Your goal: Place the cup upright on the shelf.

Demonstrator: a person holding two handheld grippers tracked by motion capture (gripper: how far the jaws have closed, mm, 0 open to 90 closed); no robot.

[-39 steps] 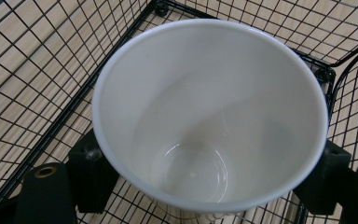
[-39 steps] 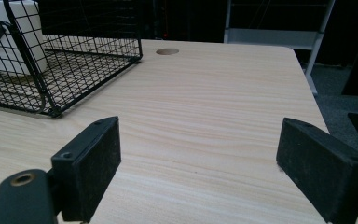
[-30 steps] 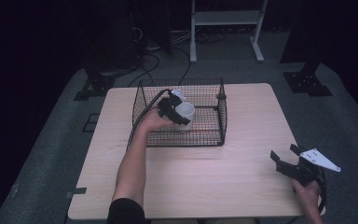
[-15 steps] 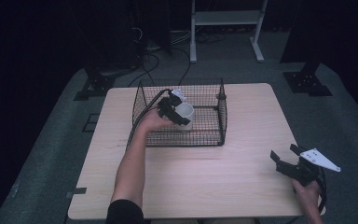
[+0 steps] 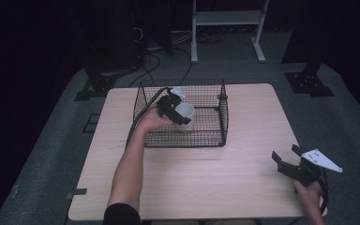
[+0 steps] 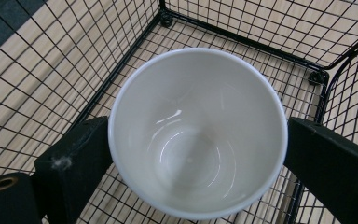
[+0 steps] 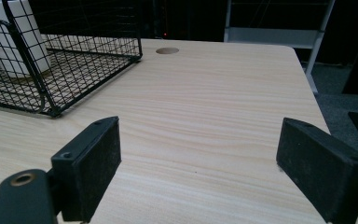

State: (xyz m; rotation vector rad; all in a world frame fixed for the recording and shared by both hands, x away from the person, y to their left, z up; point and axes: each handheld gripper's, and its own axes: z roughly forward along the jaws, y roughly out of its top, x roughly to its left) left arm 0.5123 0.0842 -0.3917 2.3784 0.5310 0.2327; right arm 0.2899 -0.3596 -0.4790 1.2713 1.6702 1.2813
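The white cup (image 5: 184, 116) stands upright on the floor of the wire basket (image 5: 222, 123), left of its middle, near the left wall. The left gripper (image 6: 198, 154) hangs over it with its jaws to either side of the rim; they have just been opening, and in the left gripper view the right one stands clear of the rim while the left one sits at the rim's edge, with no squeeze that I can see, so I judge the cup let go rather than held. It looks like glazed ceramic: stiff, smooth, likely slick under hard pads, with some weight and apt to chip if knocked against wire. I see no handle, so the rim or the wall just under it, taken across the mouth, seems the place to grip. Room is tight: the basket's left wall and a corner stand close beside the cup, so the safe way out is straight up past the top wire. The right gripper (image 5: 294, 164) rests near the table's (image 5: 243, 187) right front corner, jaws wide apart with nothing between them, well apart from the basket, with bare tabletop in between.
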